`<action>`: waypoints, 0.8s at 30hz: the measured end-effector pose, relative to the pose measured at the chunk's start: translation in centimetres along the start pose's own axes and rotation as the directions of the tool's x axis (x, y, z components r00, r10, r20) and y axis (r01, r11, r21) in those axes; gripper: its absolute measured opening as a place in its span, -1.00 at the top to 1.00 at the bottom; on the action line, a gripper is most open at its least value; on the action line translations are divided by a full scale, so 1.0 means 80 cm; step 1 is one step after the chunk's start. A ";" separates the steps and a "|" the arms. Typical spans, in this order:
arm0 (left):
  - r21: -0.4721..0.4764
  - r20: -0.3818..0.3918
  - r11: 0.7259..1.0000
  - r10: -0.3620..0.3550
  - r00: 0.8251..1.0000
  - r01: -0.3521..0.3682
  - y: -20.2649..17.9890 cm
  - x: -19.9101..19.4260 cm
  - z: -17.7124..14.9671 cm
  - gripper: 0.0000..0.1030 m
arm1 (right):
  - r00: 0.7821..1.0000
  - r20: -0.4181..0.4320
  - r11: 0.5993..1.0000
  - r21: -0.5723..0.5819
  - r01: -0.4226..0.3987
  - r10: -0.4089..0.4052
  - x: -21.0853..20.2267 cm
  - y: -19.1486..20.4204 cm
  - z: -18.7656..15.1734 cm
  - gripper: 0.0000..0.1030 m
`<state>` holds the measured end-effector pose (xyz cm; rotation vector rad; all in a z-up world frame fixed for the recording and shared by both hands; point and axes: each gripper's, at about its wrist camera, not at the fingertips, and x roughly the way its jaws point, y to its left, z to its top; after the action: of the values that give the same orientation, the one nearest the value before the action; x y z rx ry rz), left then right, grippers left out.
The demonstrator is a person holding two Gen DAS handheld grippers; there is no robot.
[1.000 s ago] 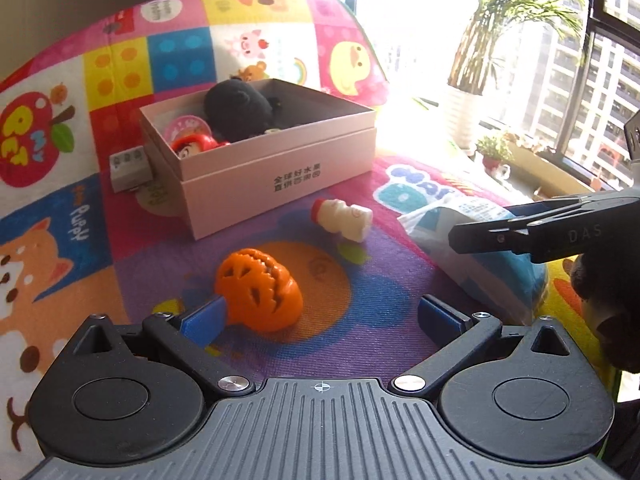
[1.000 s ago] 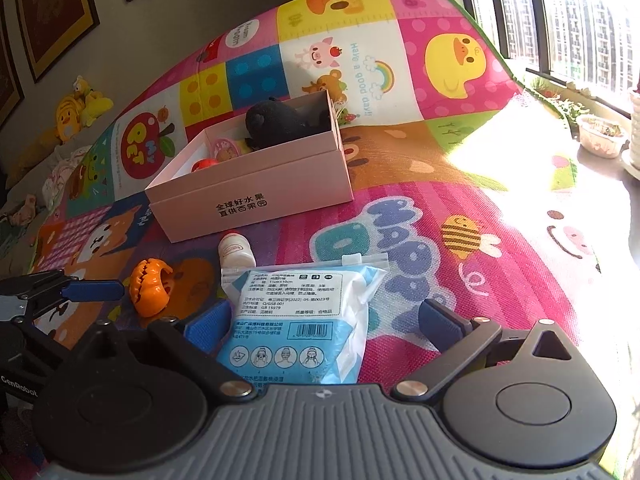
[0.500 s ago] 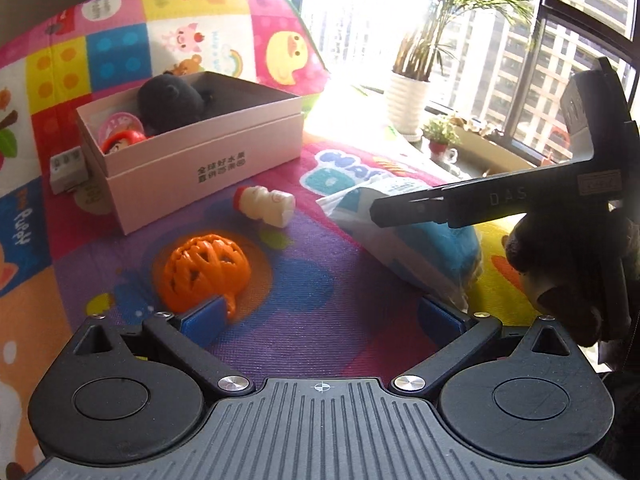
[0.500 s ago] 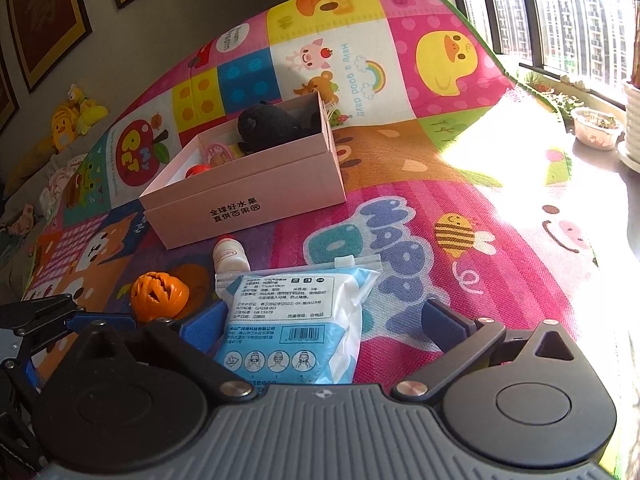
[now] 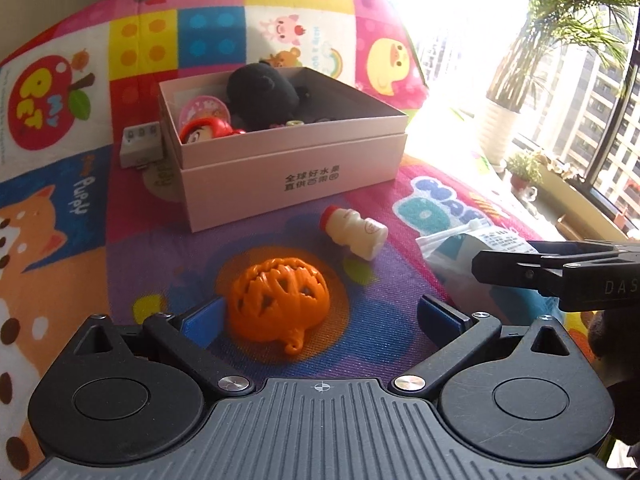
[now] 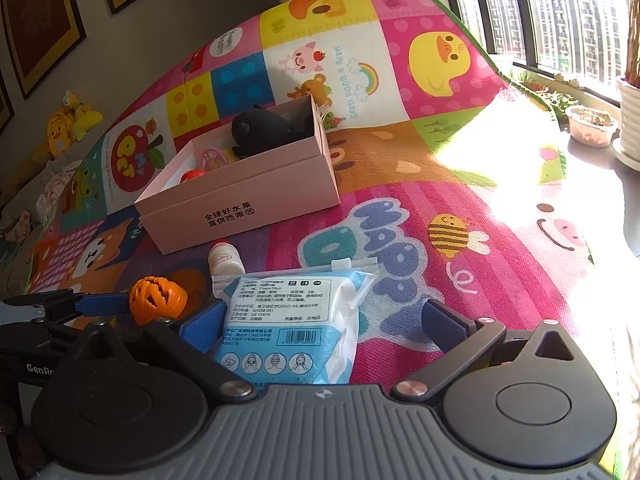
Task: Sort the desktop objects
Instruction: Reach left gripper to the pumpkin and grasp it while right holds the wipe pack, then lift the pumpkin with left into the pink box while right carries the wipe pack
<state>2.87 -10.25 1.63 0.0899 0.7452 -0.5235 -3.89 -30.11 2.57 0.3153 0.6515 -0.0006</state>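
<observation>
An orange pumpkin toy (image 5: 280, 300) lies on the colourful play mat, between the wide-apart fingers of my open left gripper (image 5: 320, 316), close to the left pad. The right wrist view shows the same pumpkin toy (image 6: 158, 300) beside that gripper's blue fingertip. A blue-and-white wipes pack (image 6: 294, 322) lies flat between the fingers of my open right gripper (image 6: 320, 322), nearer the left one. A small white bottle with a red cap (image 5: 354, 232) lies on its side behind the pumpkin. Further back stands the pink box (image 5: 296, 160) holding a black plush toy (image 5: 262, 94), a red doll and a pink round item.
A small white block (image 5: 140, 146) sits left of the box. Potted plants (image 5: 500, 120) and a window ledge border the mat on the right. Plush toys (image 6: 66, 124) lie by the wall at far left. Bare mat (image 6: 480, 248) spreads to the right of the wipes pack.
My left gripper has swung back left and closer, so the pumpkin now sits between its fingers. My right gripper has edged forward over the wipes pack. Both stay open.
</observation>
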 end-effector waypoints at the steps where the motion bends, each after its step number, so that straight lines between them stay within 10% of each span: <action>1: 0.003 0.000 1.000 0.006 1.000 -0.006 0.000 0.003 0.001 -0.98 | 1.000 0.001 1.000 0.004 0.000 0.000 0.000 -0.001 0.000 -1.00; 10: -0.007 0.017 0.996 0.089 0.996 -0.089 0.007 0.008 0.006 -0.27 | 1.000 0.002 1.000 -0.008 0.002 -0.002 0.000 0.001 -0.001 -1.00; 16: 0.013 0.015 0.997 0.076 0.997 -0.076 0.007 -0.013 -0.007 -0.26 | 1.000 -0.006 0.988 -0.150 -0.017 0.016 -0.009 0.031 -0.008 -0.99; 24: 0.013 0.016 0.997 0.070 0.997 -0.070 0.008 -0.047 -0.026 -0.26 | 0.994 -0.111 0.972 -0.236 -0.005 -0.022 0.002 0.049 0.000 -0.19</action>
<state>-0.43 -7.53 2.54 0.1237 0.7208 -0.4623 -3.37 -26.33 3.58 0.0830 0.7577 0.0869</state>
